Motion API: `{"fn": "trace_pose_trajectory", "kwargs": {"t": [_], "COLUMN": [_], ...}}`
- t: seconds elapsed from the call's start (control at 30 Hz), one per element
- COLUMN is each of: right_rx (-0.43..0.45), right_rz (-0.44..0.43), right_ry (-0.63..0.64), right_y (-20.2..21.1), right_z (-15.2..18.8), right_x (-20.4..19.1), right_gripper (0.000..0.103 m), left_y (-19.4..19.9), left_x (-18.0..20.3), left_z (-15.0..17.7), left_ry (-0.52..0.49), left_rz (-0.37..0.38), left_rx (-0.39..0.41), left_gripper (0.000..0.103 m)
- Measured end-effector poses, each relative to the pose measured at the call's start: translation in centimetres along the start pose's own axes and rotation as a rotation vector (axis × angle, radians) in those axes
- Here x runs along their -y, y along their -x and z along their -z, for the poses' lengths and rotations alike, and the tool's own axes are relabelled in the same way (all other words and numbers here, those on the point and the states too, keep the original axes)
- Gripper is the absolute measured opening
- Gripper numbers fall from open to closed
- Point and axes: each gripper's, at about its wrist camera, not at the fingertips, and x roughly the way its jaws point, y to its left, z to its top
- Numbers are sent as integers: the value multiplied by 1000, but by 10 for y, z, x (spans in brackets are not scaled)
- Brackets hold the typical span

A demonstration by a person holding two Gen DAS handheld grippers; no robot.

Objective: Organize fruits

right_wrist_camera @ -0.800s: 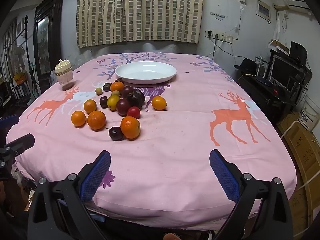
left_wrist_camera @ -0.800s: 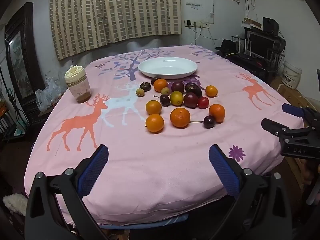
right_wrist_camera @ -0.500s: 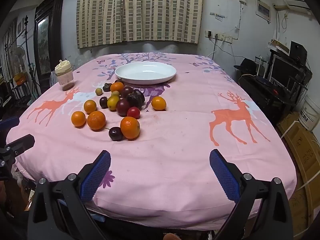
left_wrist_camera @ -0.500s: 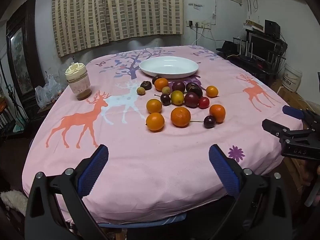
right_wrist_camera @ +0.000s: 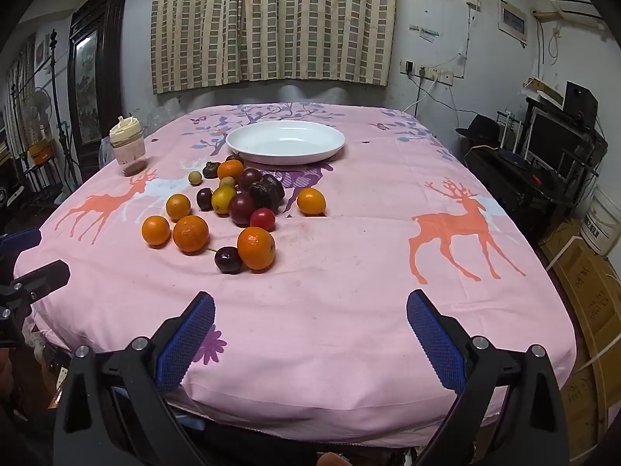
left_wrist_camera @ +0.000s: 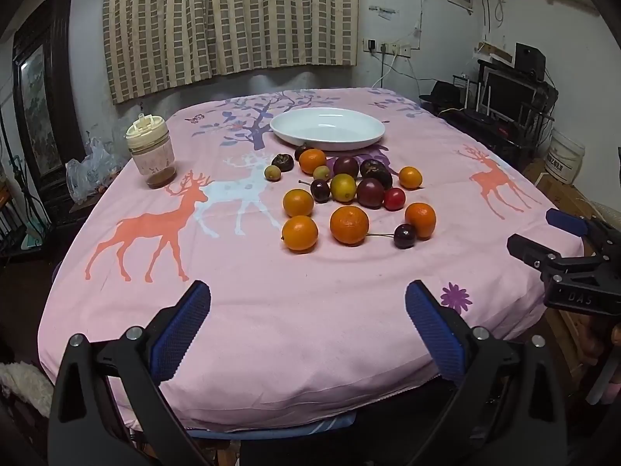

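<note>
Nothing is sorted yet: my wide white oval plate [left_wrist_camera: 328, 129] sits empty, and the mixed pile of oranges, plums and cherries [left_wrist_camera: 349, 190] lies loose on the pink tabletop [left_wrist_camera: 271, 310] just in front of it. My left hand-held gripper [left_wrist_camera: 306, 322] and right hand-held gripper [right_wrist_camera: 310, 326] hang released and empty, well short of the pile.

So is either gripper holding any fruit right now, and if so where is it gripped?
Nothing is held. The left gripper and the right gripper are both open and empty above the near table edge.
</note>
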Motion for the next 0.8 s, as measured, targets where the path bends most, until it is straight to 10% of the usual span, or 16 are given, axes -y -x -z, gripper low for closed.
{"fn": "trace_pose_trajectory", "kwargs": {"t": [0.8], "right_rx": [-3], "right_rz": [-3], "right_ry": [-1], "right_y": [0], "right_z": [0], "right_x": [0], "right_gripper": [99], "left_y": [-1], "left_x": [-4], "left_z": [1], "left_ry": [8], "left_rz": [-1], "left_rx": [-7], "left_gripper": [98]}}
